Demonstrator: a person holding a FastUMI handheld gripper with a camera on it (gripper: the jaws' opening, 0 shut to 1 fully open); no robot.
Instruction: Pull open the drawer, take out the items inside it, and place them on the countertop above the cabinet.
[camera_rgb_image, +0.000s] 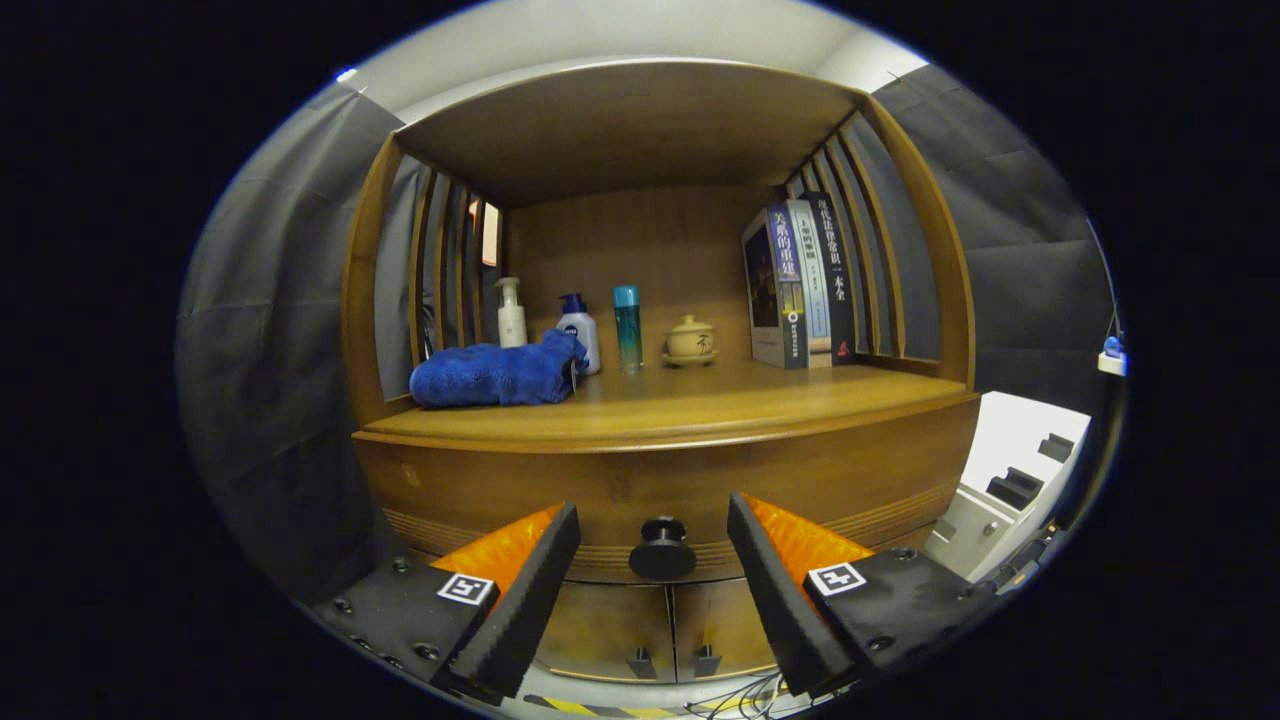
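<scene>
The tool (654, 545) is spread wide and grips nothing; its two fingers (530, 590) stand apart on either side of the round dark drawer knob (661, 547), which sits between them and slightly beyond their tips, with a clear gap on each side. The knob is mounted at the centre of the closed wooden drawer front (640, 490) of the brown wooden cabinet (900, 470). Directly above the drawer front lies the wooden surface (700, 405), the countertop under the cabinet's open hutch. Relative to the knob, a folded blue towel (495, 373) rests on the surface up and to the left. Behind the towel stand a white pump bottle (511, 313) and a white bottle with a blue cap (580, 330), the latter touching the towel's right end. A slim teal bottle (627, 328) stands almost straight above the knob, with a small cream lidded ceramic pot (691, 340) just right of it. Upright books (800, 285) lean against the slatted right side of the hutch. Below the drawer, two closed cabinet doors (672, 630) meet under the knob. The drawer contents are hidden.
</scene>
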